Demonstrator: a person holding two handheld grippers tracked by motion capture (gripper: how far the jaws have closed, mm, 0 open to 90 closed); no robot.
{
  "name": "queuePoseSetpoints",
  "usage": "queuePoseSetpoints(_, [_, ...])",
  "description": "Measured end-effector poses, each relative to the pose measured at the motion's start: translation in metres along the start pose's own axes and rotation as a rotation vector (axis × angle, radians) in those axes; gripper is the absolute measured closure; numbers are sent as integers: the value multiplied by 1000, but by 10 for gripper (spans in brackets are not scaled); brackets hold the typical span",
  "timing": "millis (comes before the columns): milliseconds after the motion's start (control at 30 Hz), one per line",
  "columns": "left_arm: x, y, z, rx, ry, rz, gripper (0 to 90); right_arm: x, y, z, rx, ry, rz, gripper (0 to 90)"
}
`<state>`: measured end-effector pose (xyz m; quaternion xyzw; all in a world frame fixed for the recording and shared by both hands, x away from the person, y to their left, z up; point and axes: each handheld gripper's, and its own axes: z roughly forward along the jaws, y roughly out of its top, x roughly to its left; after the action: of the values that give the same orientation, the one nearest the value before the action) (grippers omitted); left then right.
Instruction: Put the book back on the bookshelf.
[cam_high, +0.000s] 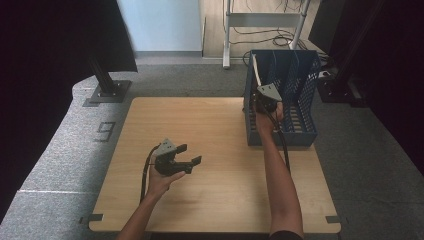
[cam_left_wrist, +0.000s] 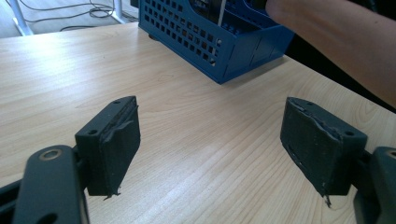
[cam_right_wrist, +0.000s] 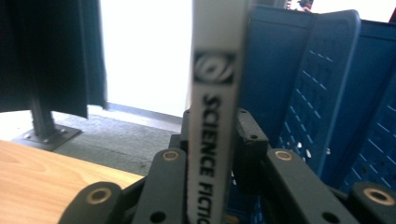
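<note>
Right gripper sits at the near left corner of the blue slotted file rack, jaws standing either side of a thin white book held spine-on and upright; spine reads SCIENCE FICTI… running downward below a dark logo; in the right gripper view the jaws are narrow and close against the spine, but whether the pads press it I cannot tell. The book rises straight up from between the jaws, with the rack's blue perforated dividers just beyond and to the right of it; in the high view its pale edge stands in the rack's leftmost slot, just ahead of the gripper. Left gripper is well apart from the rack, held over the bare wooden table, jaws spread wide with nothing between them; its pads are worn and frayed at the edges. Ahead of those jaws and to the right lies the rack, and the person's right forearm crosses above it
</note>
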<state>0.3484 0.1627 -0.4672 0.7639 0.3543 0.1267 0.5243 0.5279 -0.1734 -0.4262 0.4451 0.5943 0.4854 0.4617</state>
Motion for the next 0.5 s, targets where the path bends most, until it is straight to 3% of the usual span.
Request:
queuePoseSetpoints(167, [-2, -1, 1, 4, 0, 1, 200, -1, 5, -5, 2, 33, 1, 633])
queuePoseSetpoints(233, [-2, -1, 1, 5, 0, 3, 200, -4, 5, -7, 10, 58, 27, 579])
queuePoseSetpoints(300, [-3, -1, 0, 5, 1, 5, 200, -6, 4, -9, 11, 78, 49, 572])
queuePoseSetpoints(500, [-4, -1, 1, 10, 2, 7, 200, -8, 2, -18, -3, 94, 54, 539])
